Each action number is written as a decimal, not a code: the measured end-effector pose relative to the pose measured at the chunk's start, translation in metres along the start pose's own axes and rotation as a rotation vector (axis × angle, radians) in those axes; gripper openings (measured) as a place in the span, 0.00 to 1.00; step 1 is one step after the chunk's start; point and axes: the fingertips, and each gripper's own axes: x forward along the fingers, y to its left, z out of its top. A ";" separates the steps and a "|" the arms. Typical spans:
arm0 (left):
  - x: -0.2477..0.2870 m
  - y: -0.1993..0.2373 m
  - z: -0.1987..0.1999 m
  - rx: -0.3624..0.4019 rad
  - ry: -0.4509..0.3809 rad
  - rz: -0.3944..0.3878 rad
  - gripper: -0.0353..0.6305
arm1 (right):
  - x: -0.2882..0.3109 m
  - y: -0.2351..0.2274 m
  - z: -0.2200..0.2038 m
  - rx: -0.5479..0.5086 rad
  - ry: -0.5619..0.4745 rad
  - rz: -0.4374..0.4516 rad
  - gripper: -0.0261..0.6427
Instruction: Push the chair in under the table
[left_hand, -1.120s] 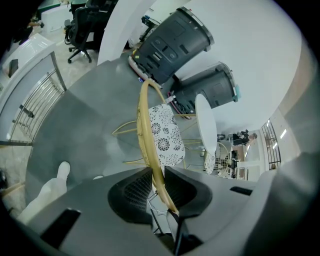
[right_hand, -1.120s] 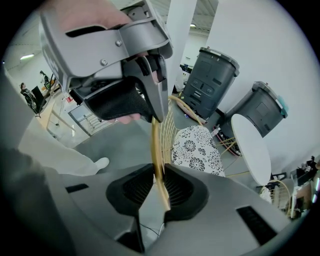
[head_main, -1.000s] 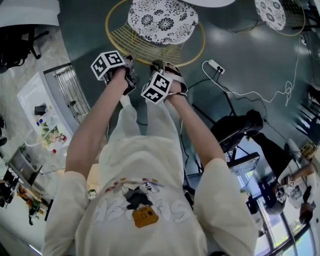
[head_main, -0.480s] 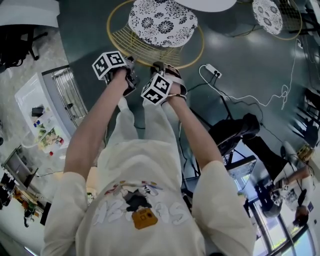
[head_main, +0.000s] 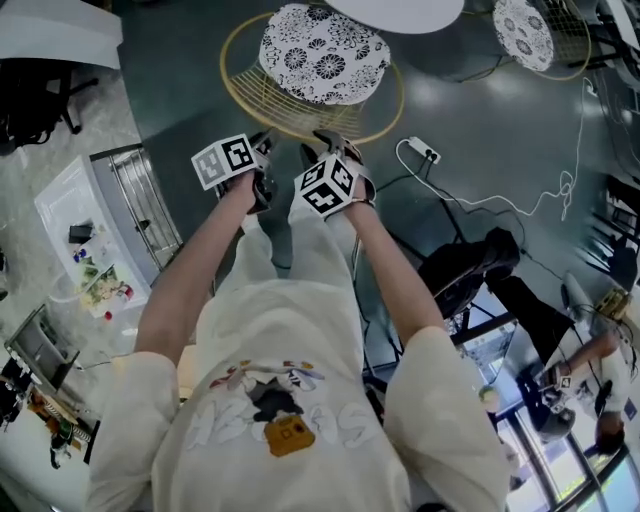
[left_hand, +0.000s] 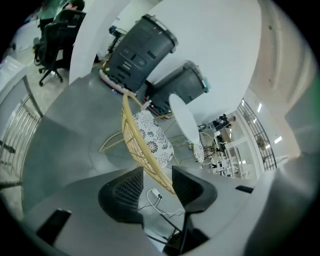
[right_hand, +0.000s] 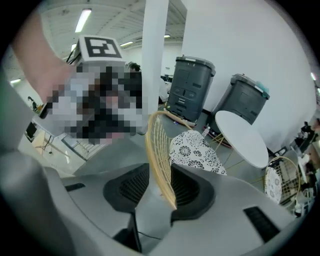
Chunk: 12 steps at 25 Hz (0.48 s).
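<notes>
Two claws just opened wide, chair rim between

Head cam: high up, facing steeply down past the person's arms to the floor. The chair and table sit at frame top. Each tool cam sits behind its jaws, looking along them, close on the chair's wire back. The left tool view is rolled. All three views share chair and table. Both tool views also share two grey bins.

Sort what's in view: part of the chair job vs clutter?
Job: wire chair, white table, left tongs and right tongs, jaws just opened, chair rim between them.
Clutter: power strip, grey bins, second wire chair, black office chair.
</notes>
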 end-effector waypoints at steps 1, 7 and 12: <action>-0.007 -0.001 0.001 0.032 -0.007 0.001 0.29 | -0.004 0.000 0.003 0.029 -0.015 -0.010 0.22; -0.047 -0.025 0.019 0.192 -0.046 -0.061 0.29 | -0.030 -0.001 0.022 0.180 -0.121 -0.069 0.21; -0.095 -0.070 0.021 0.454 -0.113 -0.140 0.29 | -0.072 0.009 0.047 0.218 -0.237 -0.126 0.14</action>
